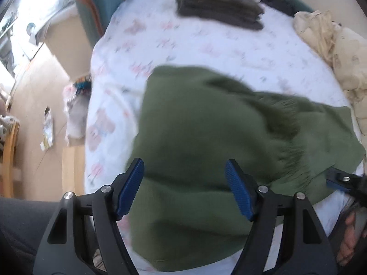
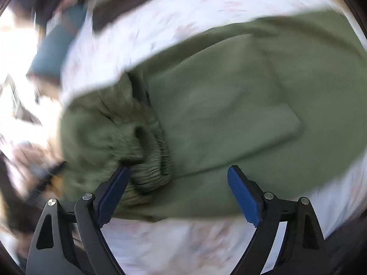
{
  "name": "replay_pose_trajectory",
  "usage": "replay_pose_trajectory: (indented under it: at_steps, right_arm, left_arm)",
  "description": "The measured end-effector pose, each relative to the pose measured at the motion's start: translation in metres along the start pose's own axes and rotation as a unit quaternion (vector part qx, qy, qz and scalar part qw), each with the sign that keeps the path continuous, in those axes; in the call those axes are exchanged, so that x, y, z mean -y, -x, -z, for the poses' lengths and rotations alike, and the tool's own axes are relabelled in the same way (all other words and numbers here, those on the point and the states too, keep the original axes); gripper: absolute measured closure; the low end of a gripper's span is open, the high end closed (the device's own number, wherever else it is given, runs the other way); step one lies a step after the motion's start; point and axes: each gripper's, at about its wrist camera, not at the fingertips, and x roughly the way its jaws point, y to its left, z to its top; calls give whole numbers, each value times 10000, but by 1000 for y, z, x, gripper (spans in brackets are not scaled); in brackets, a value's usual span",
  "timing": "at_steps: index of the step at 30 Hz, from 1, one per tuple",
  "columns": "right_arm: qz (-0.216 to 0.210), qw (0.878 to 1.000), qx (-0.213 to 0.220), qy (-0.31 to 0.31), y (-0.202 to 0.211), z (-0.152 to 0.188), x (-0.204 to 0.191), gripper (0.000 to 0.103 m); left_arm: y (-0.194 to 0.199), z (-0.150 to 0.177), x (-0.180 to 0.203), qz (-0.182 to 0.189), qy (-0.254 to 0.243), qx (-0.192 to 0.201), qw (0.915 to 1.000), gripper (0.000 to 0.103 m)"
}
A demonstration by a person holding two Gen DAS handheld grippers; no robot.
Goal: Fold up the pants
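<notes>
A bed with a white sheet [image 1: 206, 45] printed in faint pink and grey figures fills most of both views; tan floor [image 1: 36, 105] runs along its left side, and a stack of folded dark grey clothes [image 1: 218, 6] sits at the far end, with a crumpled cream cloth [image 1: 332, 45] at the right edge. The olive-green pants [image 1: 206, 137] lie on the sheet at the near edge, soft and thick, doubled over themselves. In the right wrist view their gathered elastic waistband [image 2: 151, 160] bunches in ridges at the left, and a smooth flat panel spreads to the right. The left gripper [image 1: 184, 189] hangs over the pants, jaws spread, pinching nothing. The right gripper [image 2: 179, 192] is also spread wide over the waistband; its left pad [image 2: 114, 192] looks to be against the fabric, though blur hides whether it touches.
</notes>
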Motion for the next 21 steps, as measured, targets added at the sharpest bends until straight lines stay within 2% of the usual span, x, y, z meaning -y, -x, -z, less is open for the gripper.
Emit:
replay_pose_trajectory:
  at_steps: [2,4,7,9,12,15,17,19,21]
  right_arm:
    - [-524,9963,87,-681,13,15,23,13]
    - [-670,9892,141,-1292,13,40,44,12]
    - [-1011,9736,-360,-2017,-18,70,64,12]
    - [-1089,9670,-187,-2298,-23,76,78,13]
    - [-1125,9547,434,-2722,-11,63,109,15]
    - [-739,9415,1201,-3062,19,37,145,15]
    - [-526,9235,1639,-3427,38,14,181,12]
    - [-603,9097,1667,-3755,46,-17,217,13]
    - [-566,8930,2028,-3977,64,-34,245,14]
  left_arm:
    - [-4,-7,17,148,-96,-79,9998,33]
    - [-11,-7,33,276,-230,-274,9990,33]
    - [-34,-6,59,31,-528,-729,9959,33]
    - [-49,-4,64,-120,-561,-946,9939,33]
    - [-63,0,66,-272,-734,-1040,9915,33]
    - [-63,1,60,-137,-626,-1045,9925,33]
    - [-63,2,60,-113,-604,-982,9933,32]
    - [-65,2,60,-117,-586,-989,9933,32]
    - [-68,1,57,-62,-515,-1033,9933,32]
